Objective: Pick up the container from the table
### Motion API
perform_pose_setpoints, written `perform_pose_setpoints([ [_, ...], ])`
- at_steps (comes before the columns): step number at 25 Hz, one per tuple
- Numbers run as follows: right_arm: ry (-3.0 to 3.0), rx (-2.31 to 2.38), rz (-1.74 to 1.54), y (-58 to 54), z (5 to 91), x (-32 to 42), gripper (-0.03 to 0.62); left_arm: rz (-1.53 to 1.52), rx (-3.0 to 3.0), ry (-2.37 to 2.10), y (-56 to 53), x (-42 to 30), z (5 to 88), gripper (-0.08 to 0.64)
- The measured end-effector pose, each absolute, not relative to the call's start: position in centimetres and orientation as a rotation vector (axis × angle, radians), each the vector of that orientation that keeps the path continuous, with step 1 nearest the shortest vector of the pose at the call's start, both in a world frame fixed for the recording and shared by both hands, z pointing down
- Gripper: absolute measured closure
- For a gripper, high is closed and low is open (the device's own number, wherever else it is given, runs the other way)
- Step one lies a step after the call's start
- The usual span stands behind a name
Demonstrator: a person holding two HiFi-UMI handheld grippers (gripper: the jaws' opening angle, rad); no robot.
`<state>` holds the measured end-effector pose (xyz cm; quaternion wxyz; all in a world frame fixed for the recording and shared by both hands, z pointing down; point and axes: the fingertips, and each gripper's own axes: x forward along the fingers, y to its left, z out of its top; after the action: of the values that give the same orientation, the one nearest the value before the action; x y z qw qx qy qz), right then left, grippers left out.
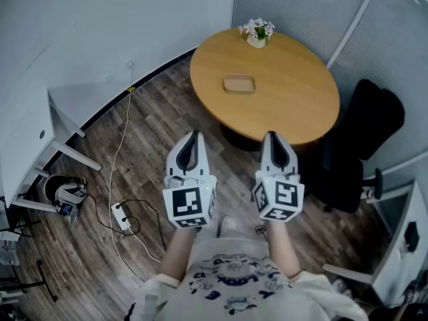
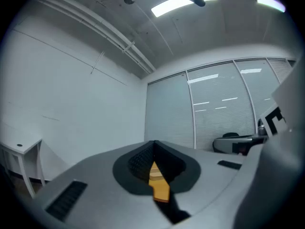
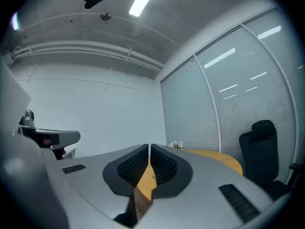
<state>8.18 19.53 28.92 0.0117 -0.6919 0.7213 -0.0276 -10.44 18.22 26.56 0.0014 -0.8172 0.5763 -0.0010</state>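
A shallow tan container [image 1: 239, 83] lies near the middle of the round wooden table [image 1: 301, 105]. Both grippers hang over the floor on the near side of the table, well short of the container. My left gripper [image 1: 194, 138] points toward the table's near edge with its jaws together and nothing between them. In its own view the left gripper [image 2: 152, 146] shows closed pads, with a sliver of table wood seen through below. My right gripper [image 1: 271, 139] is level with it, jaws pressed together and empty. In its own view the right gripper [image 3: 148, 150] faces the table [image 3: 217, 157].
A small flower pot [image 1: 257, 33] stands at the table's far edge. A black office chair [image 1: 364, 139] is close to the table's right side. A white desk [image 1: 40, 132] stands at the left, with cables and a power strip [image 1: 122, 216] on the wooden floor.
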Motion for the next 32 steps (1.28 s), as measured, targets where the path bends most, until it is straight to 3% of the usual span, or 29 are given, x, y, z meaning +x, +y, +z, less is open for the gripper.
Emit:
perform_pose_setpoints([
  [32,2.242,-2.182,-0.231,15.0,32.6,14.1,0.574,-0.057,-2.565,1.902,14.7,-6.2,30.0,0.557],
])
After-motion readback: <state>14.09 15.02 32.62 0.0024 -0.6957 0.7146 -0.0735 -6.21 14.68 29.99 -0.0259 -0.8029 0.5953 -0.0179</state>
